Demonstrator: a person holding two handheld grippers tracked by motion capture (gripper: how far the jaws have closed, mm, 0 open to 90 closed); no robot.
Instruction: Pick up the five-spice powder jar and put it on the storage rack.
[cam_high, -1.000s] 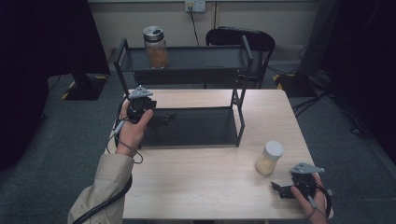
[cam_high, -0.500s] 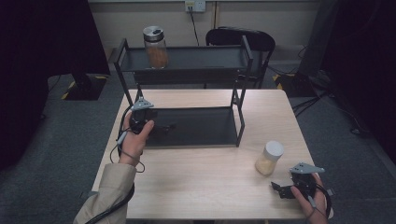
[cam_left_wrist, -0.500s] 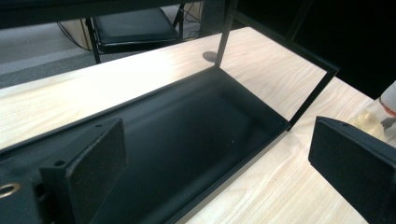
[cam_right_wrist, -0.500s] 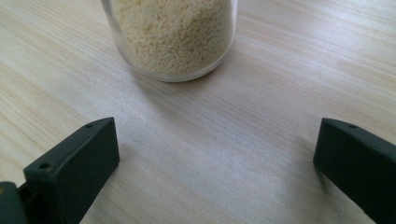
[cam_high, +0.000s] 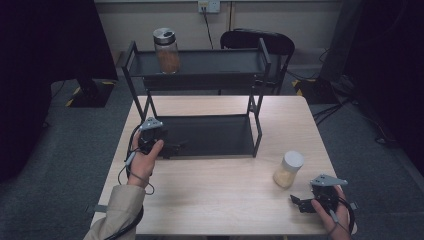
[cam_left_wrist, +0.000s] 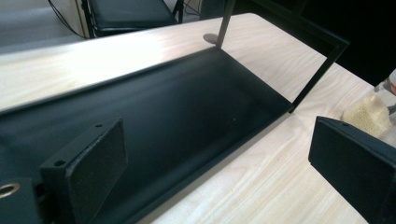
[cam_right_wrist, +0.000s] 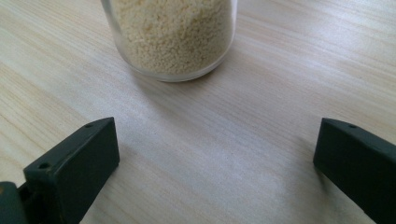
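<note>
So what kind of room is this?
Probably an office or lab set up for recording, not a kitchen: a plain wooden table, a black chair, grey carpet and a wall socket.

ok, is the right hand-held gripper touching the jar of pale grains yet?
Apart. In the right gripper view the right hand-held gripper stands open with bare table between its jaws and the jar of pale grains. The high view also shows a gap.

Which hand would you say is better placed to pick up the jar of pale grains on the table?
Right: the right gripper sits open just short of the jar; the left gripper is at the rack.
</note>
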